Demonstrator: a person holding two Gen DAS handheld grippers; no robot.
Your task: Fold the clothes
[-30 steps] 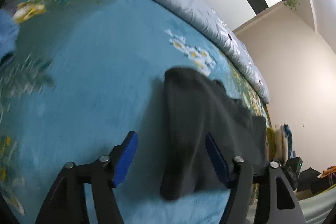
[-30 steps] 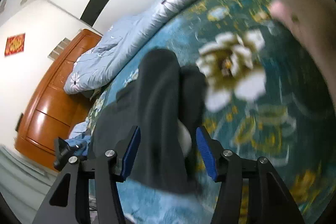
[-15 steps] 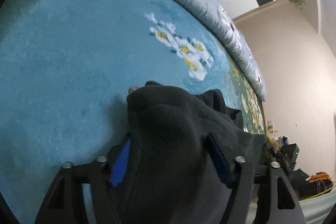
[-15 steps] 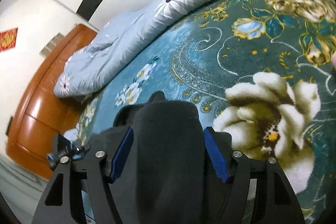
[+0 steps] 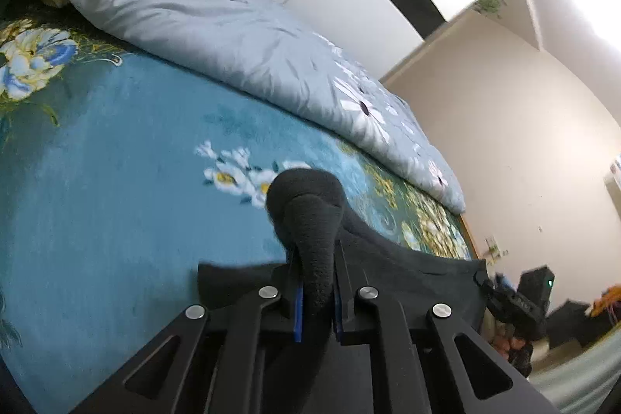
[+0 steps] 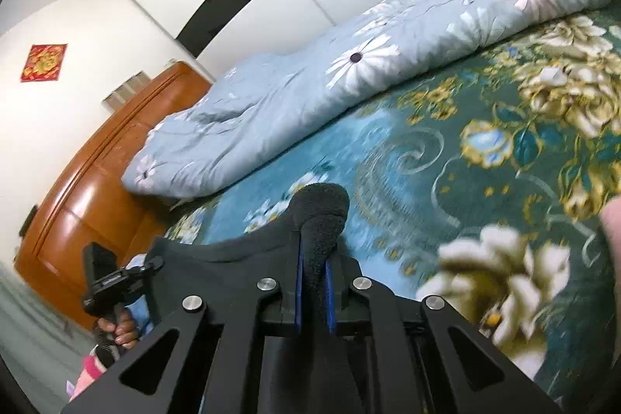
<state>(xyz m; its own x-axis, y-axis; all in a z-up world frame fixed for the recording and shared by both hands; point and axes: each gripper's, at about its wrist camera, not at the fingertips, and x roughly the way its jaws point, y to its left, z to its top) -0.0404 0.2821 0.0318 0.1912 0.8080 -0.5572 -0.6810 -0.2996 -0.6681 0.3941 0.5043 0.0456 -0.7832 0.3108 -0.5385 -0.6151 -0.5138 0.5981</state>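
Note:
A dark grey fleece garment [image 5: 310, 216] is held up above the teal floral bed cover [image 5: 97, 200]. My left gripper [image 5: 316, 291] is shut on one bunched edge of it; the fabric bulges out past the blue pads. My right gripper [image 6: 312, 282] is shut on another bunched edge of the same garment [image 6: 320, 216]. The cloth stretches between the two grippers [image 6: 221, 258]. The right gripper shows at the right of the left wrist view [image 5: 512, 305], and the left gripper at the left of the right wrist view [image 6: 112, 282].
A light blue floral quilt [image 5: 233, 30] is heaped along the far side of the bed. A wooden headboard [image 6: 97, 189] stands at the left in the right wrist view. Dark bags and items [image 5: 566, 321] lie on the floor by the wall.
Both grippers went from open around the garment lying on the bed to shut on its edges. The garment has been lifted off the bed cover and both cameras tilted up.

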